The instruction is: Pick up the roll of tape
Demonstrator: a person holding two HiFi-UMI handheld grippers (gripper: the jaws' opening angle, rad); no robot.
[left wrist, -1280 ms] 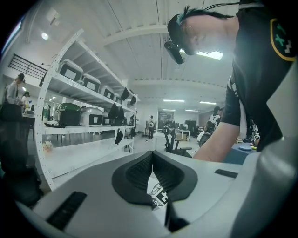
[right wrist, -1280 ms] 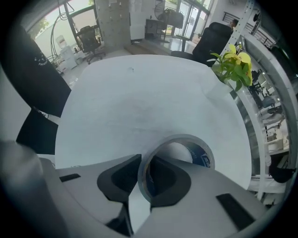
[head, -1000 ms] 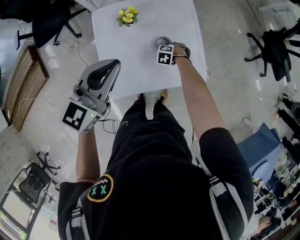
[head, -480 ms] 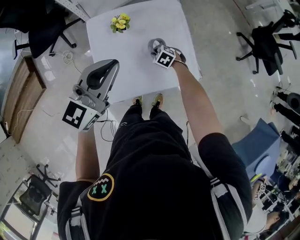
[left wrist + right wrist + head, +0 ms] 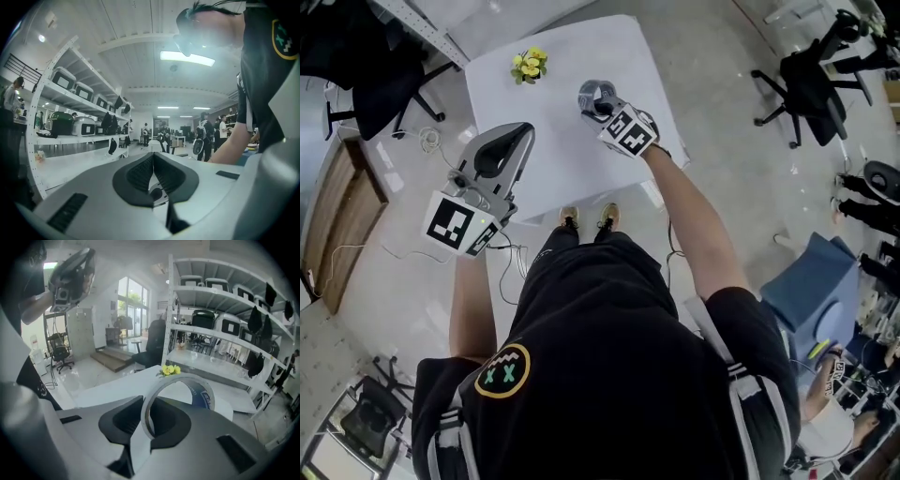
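Right claw [image 5: 149, 425] grips the roll of tape [image 5: 202, 398] above the white table [image 5: 546, 108].

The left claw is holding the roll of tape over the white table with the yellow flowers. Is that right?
Not quite. It's the right claw that holds the roll of tape over the white table with the yellow flowers. The right gripper view shows its jaws shut on the roll. The left claw is shut with nothing in it.
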